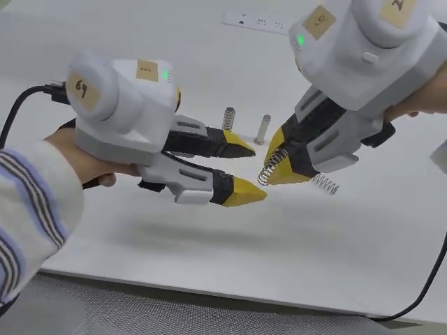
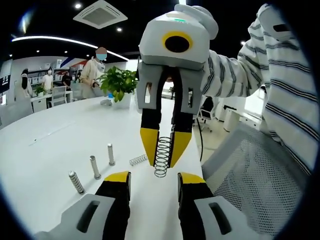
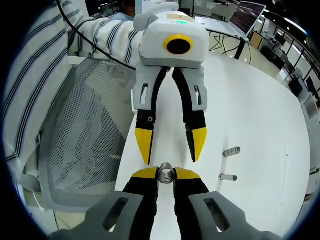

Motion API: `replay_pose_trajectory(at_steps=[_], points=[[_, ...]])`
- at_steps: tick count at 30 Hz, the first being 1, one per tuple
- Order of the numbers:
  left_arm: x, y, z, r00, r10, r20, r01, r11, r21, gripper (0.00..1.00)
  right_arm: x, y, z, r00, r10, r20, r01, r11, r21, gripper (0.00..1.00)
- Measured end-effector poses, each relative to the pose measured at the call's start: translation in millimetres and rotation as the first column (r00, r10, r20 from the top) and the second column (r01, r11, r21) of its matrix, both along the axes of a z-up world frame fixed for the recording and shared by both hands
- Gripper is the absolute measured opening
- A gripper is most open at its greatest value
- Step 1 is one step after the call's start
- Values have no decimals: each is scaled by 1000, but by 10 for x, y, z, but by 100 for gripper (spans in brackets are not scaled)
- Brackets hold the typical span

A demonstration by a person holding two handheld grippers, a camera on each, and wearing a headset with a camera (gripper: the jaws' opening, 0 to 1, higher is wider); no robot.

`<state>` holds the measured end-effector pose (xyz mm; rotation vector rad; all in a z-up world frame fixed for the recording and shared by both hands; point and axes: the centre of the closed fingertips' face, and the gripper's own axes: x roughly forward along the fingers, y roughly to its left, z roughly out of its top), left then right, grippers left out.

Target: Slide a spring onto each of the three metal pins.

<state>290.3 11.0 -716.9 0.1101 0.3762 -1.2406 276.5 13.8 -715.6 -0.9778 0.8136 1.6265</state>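
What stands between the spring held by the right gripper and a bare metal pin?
Nothing visible does. The spring, clamped in the right gripper, is close to the bare pin. The open left gripper sits beside that path, not across it.

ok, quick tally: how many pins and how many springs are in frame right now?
Pins: 3 (near pin with a spring on it; middle pin and far pin bare)
Springs: 3 (fitted spring on the near pin; held spring in the right gripper; loose spring lying beside the pins)
Total: 6
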Motion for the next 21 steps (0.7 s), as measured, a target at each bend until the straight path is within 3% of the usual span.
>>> replay_pose_trajectory(at_steps=[8,10,12,21], points=[[55,111,-59,998,57,-20,-56,998,25,52,48,-57,-32,1000,-20,-6,20,1000,-15,8],[74,145,-85,996,77,-39,-76,997,33,58,81,-71,-45,1000,-30,-7,30,999,-21,8],[101,168,-90,996,90,-26,-89,995,40,64,102,-87,-57,999,-41,-7,41,999,-27,8],[228,240,-129,987,161,-24,-160,986,53,85,103,-129,-67,997,-73,-8,72,996,-49,8]])
